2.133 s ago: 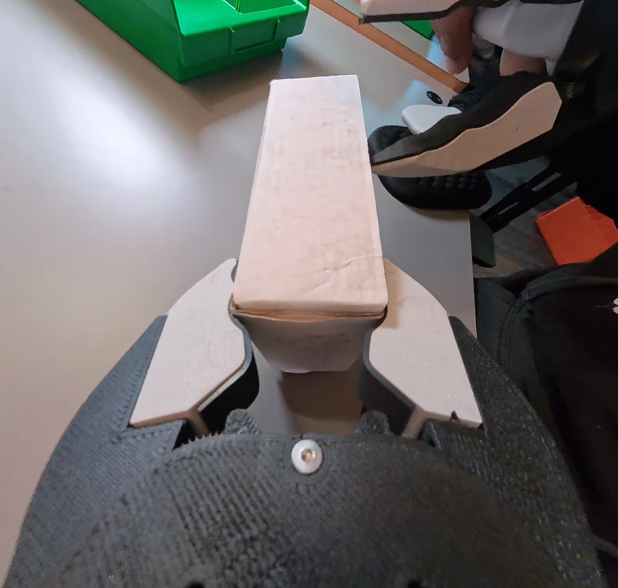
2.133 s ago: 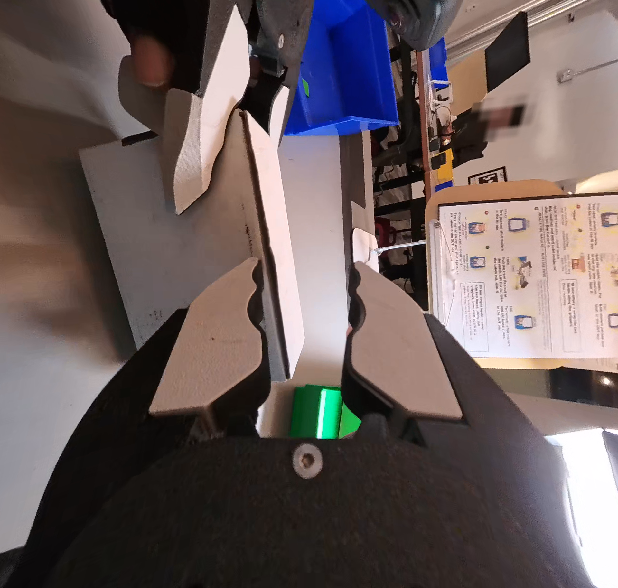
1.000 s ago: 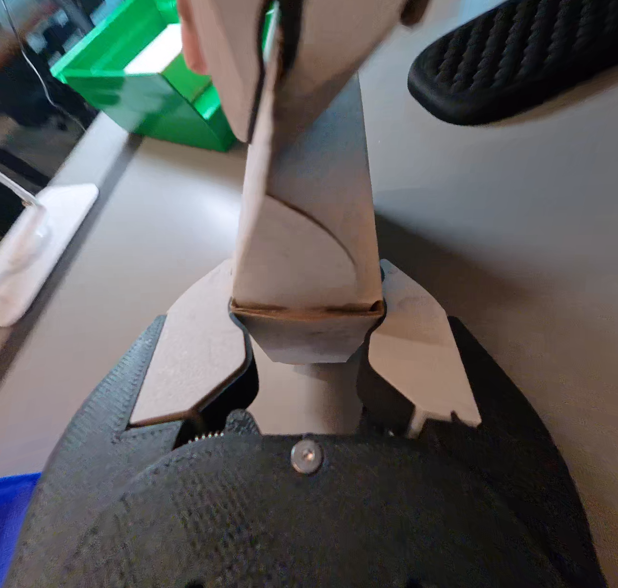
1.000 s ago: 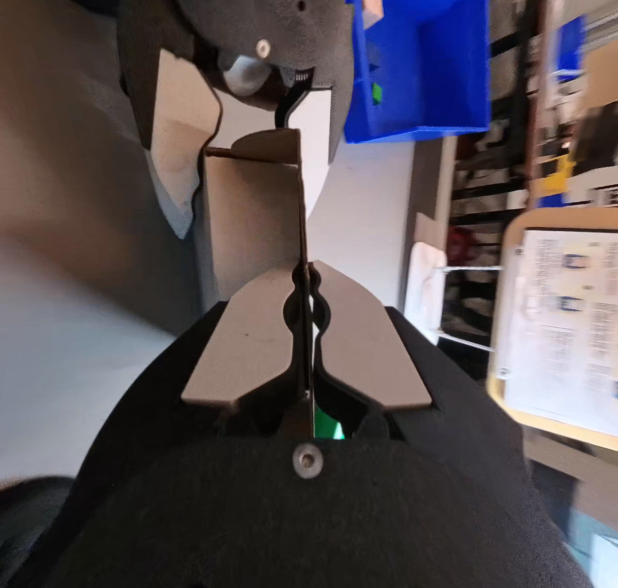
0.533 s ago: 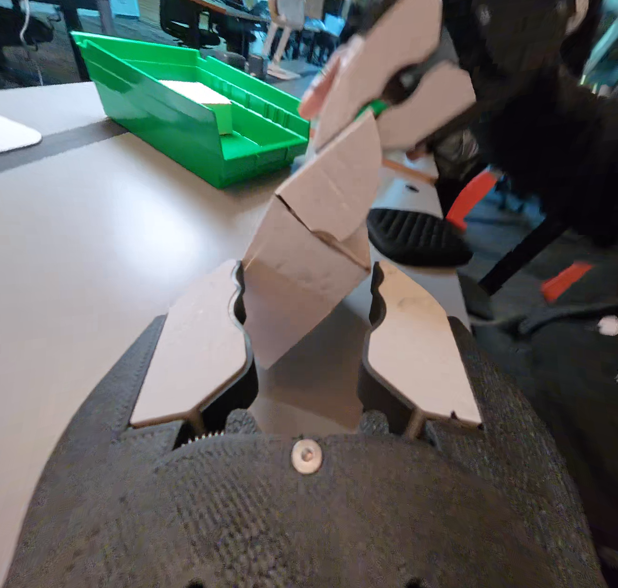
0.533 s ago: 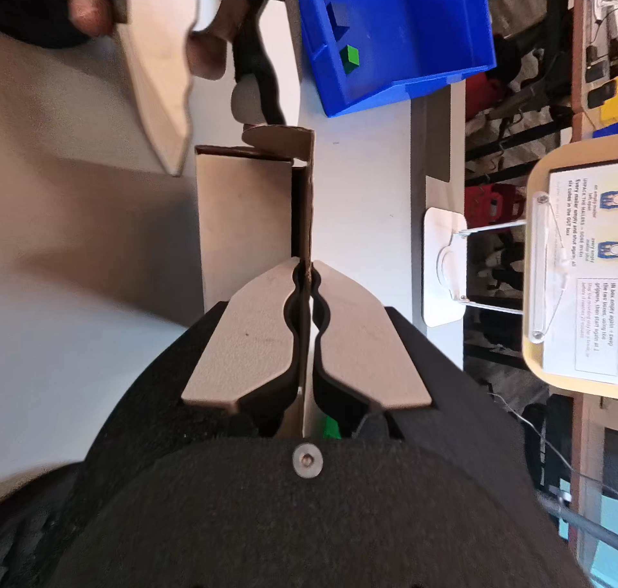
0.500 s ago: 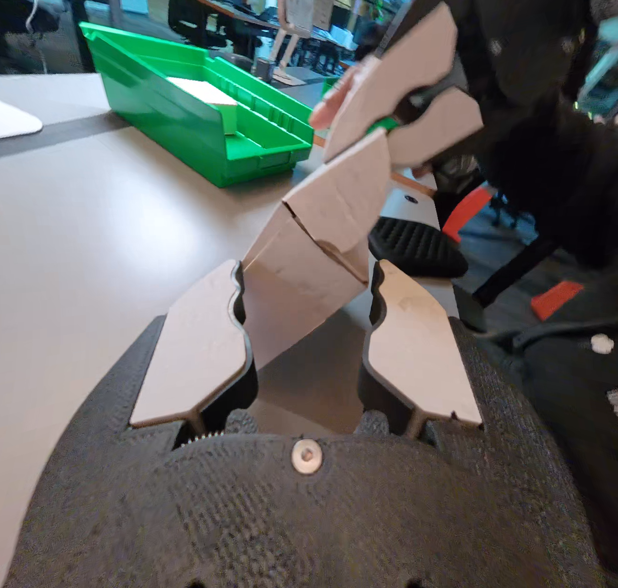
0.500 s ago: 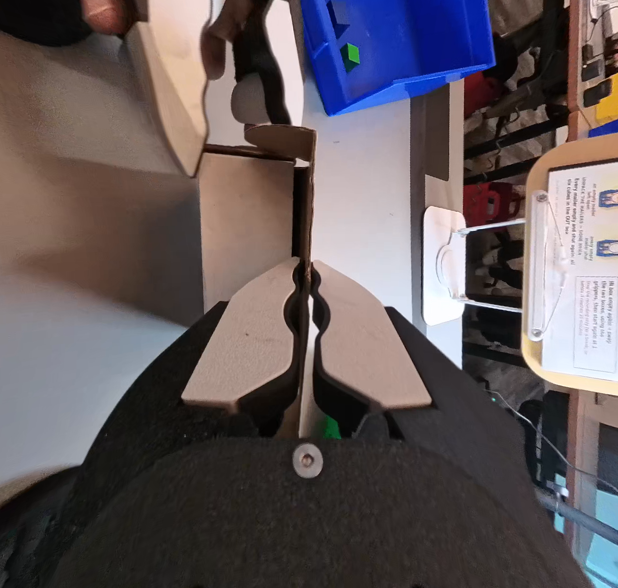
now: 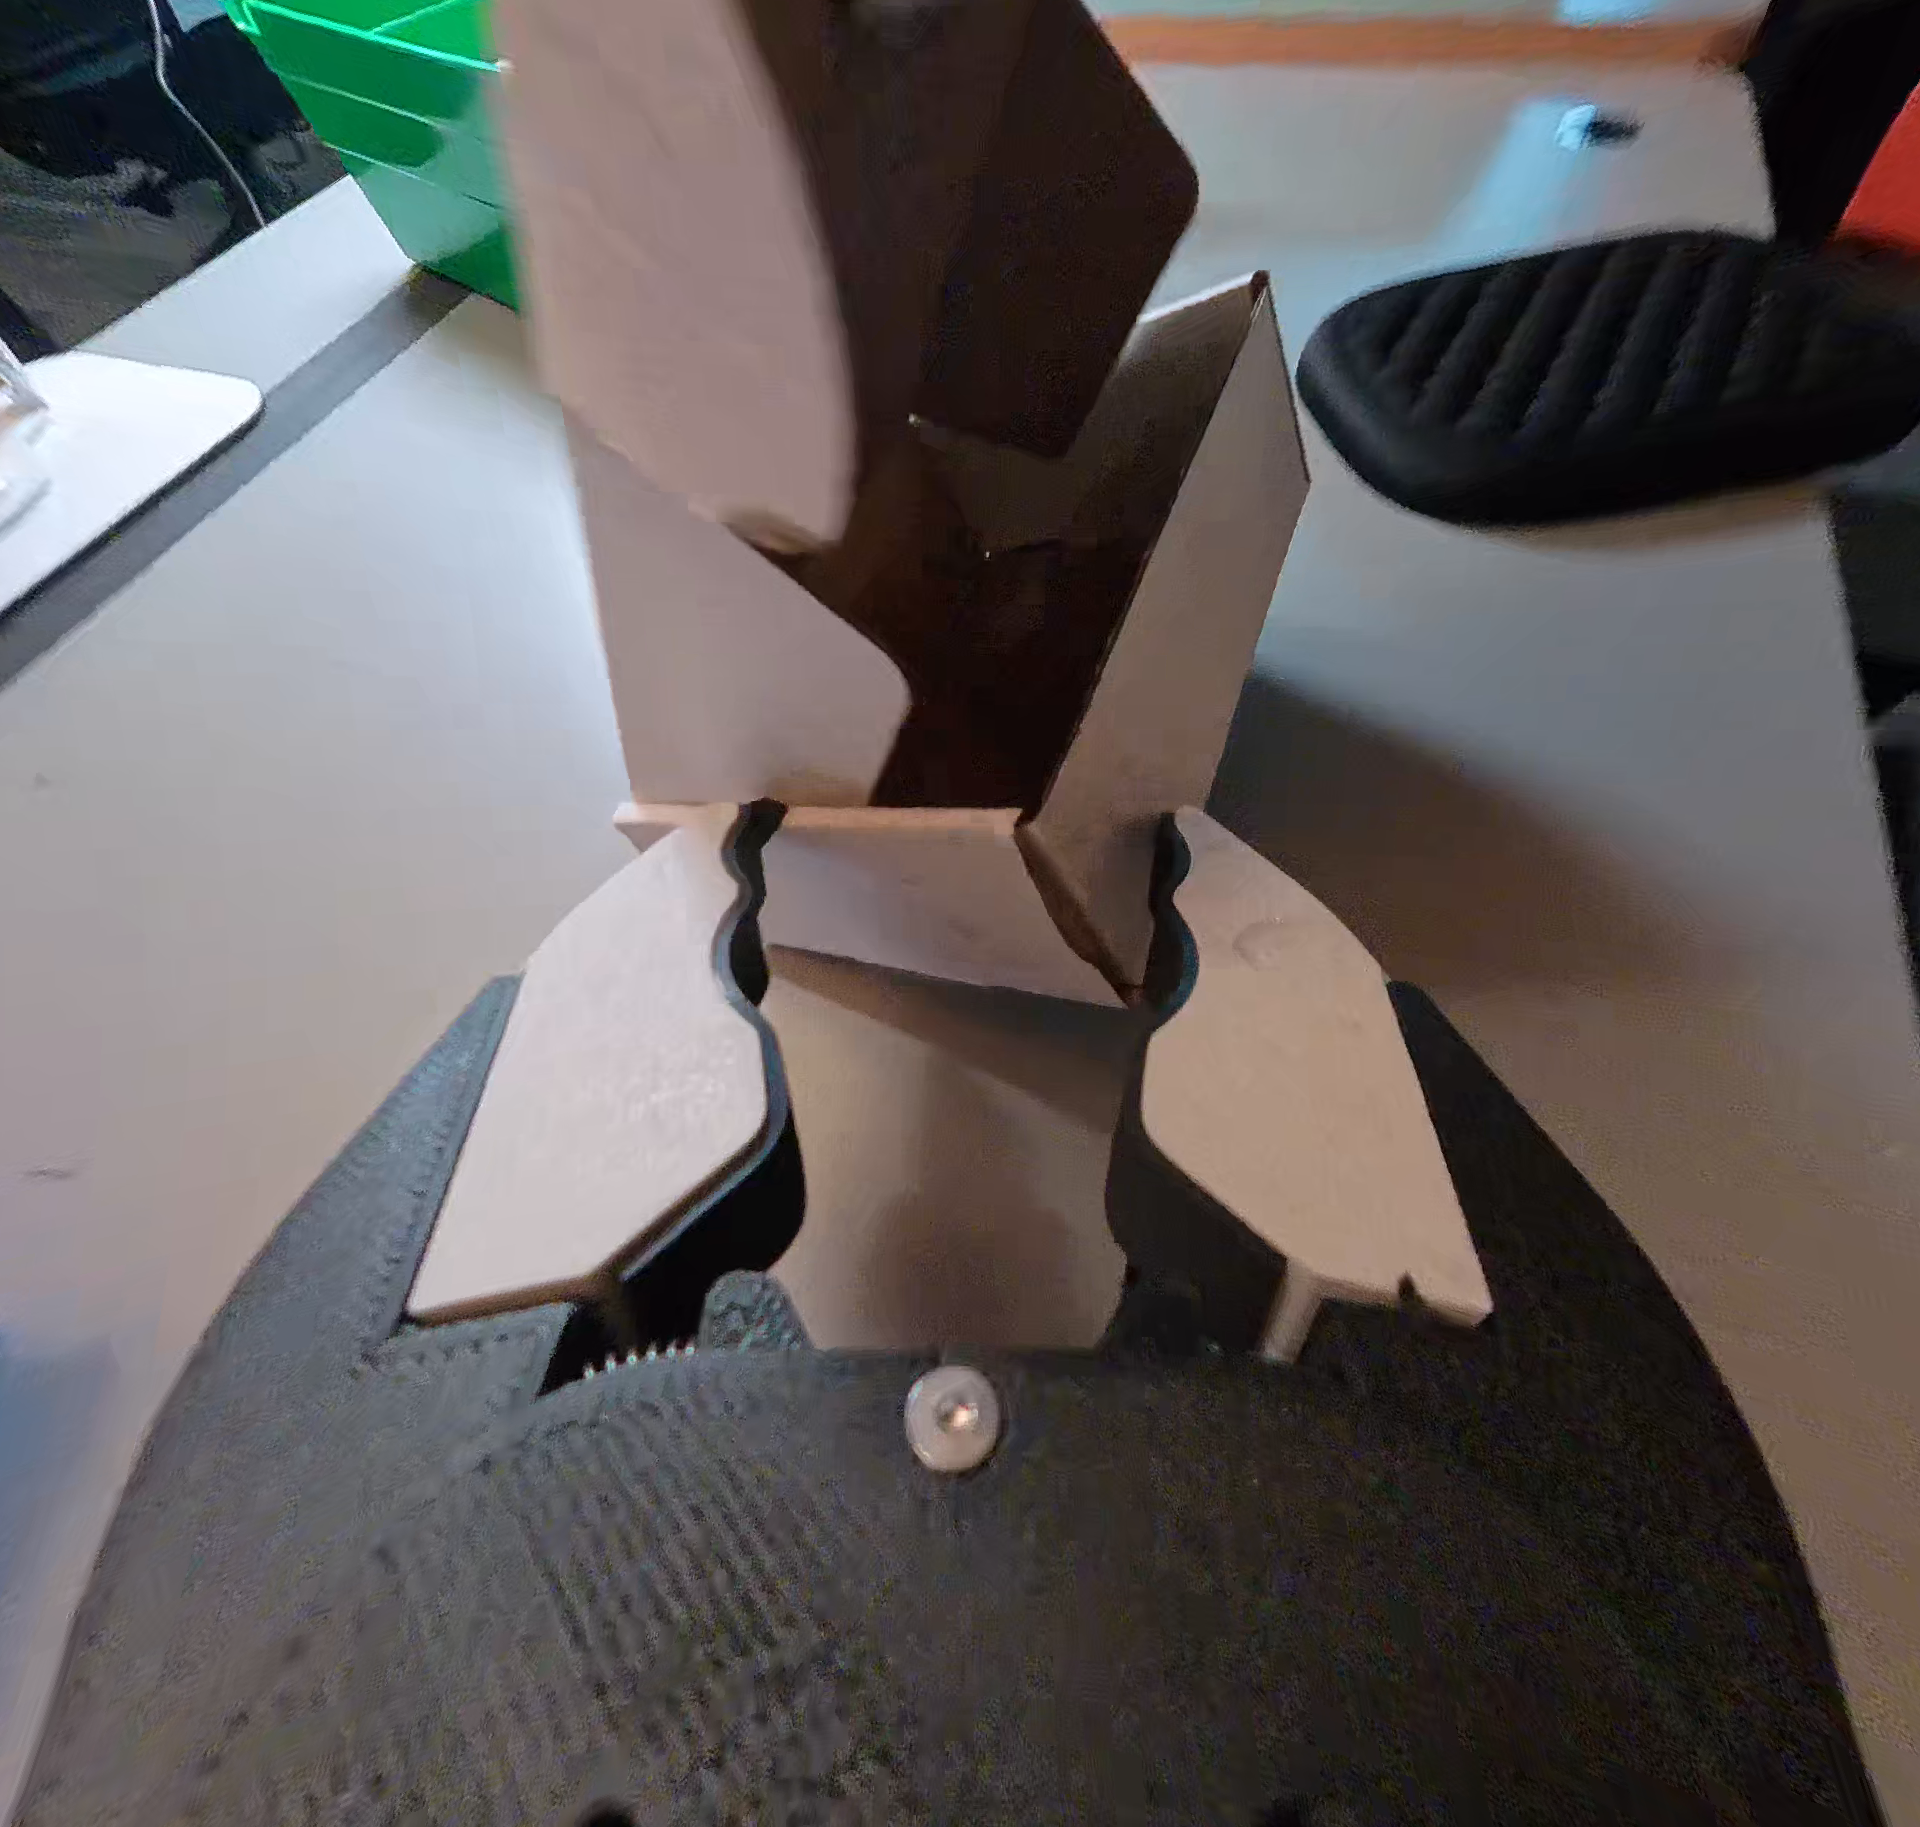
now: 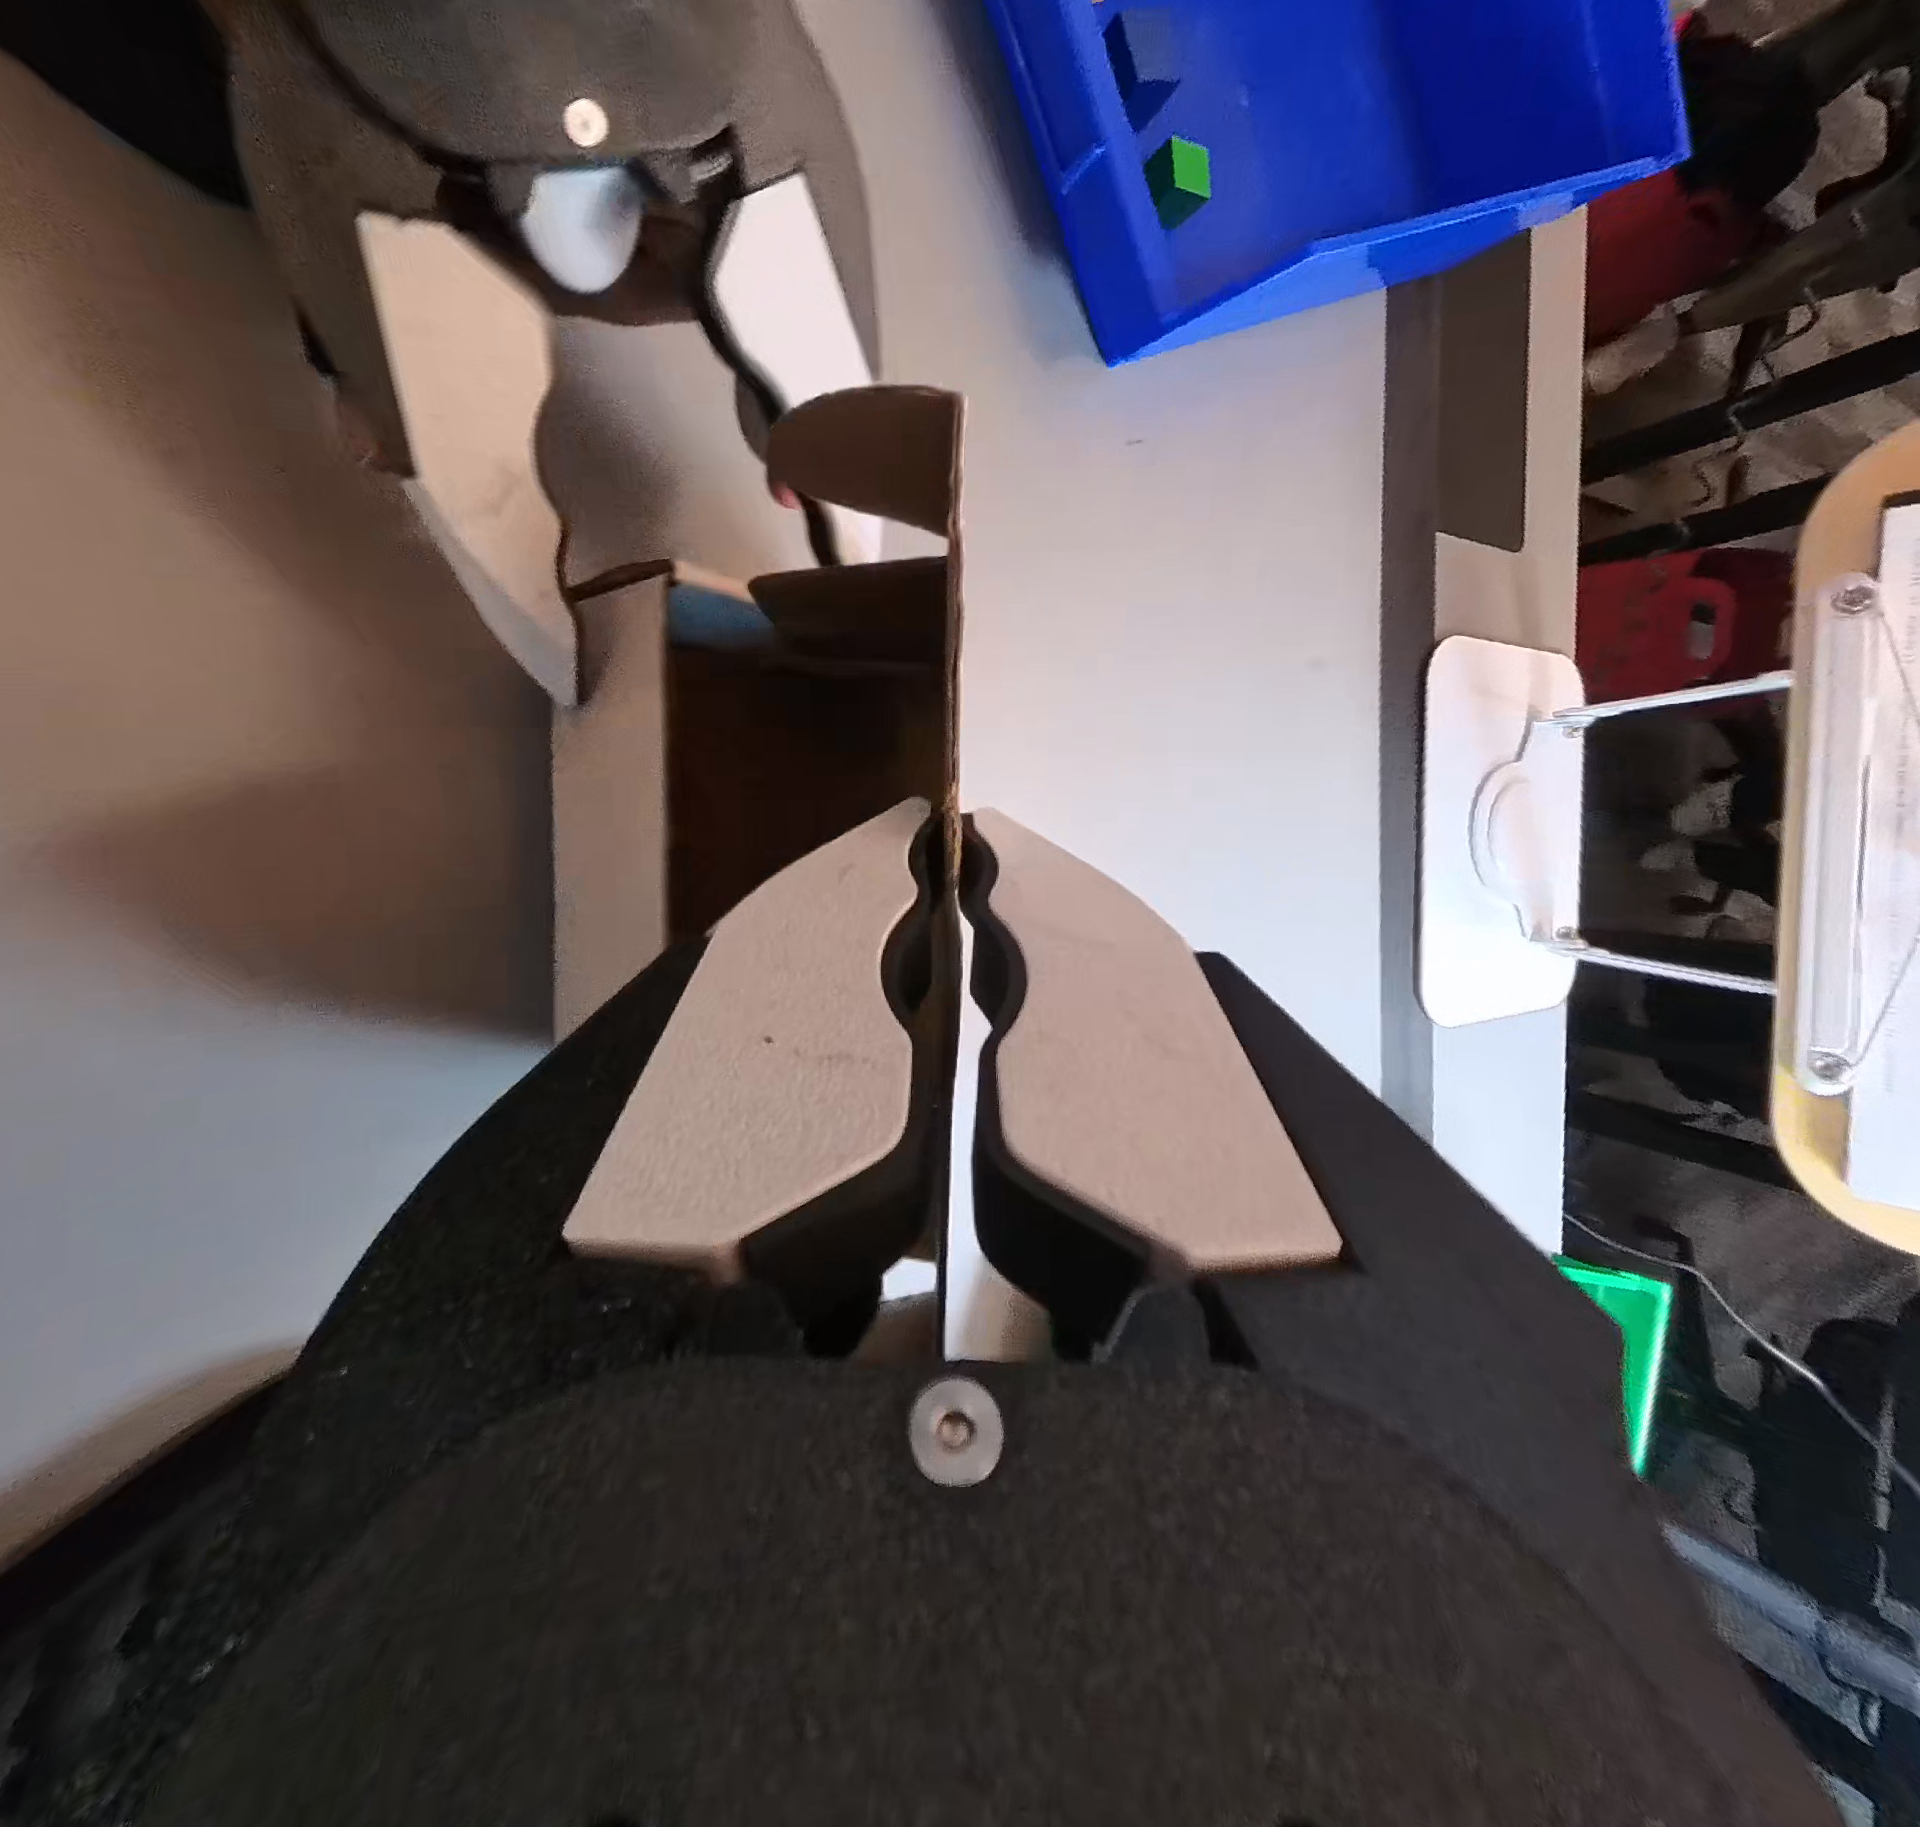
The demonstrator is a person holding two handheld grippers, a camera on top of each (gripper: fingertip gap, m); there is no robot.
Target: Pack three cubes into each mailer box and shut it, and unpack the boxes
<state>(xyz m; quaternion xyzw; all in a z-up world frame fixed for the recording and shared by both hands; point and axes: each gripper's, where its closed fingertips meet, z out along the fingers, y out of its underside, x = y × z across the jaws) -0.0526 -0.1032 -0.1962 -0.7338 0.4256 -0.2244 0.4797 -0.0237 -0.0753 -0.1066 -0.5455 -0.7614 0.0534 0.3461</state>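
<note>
Two grippers work one box [image 9: 1164, 634]: our right fingers [image 10: 810, 1029] pinch its lid flap [image 10: 949, 634] edge-on, closed tight on the card. Our left fingers [image 9: 634, 1050] stand apart, the box's near corner between them, gripping nothing. Beyond the right fingers sits a blue bin [image 10: 1351, 115] with a green cube [image 10: 1179, 179]; beyond the left, a green bin [image 9: 395, 115] on the counter [image 9: 260, 790].

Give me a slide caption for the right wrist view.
Right gripper pinches the opened cardboard mailer box's lid; a green cube sits in the blue plastic bin.
</note>
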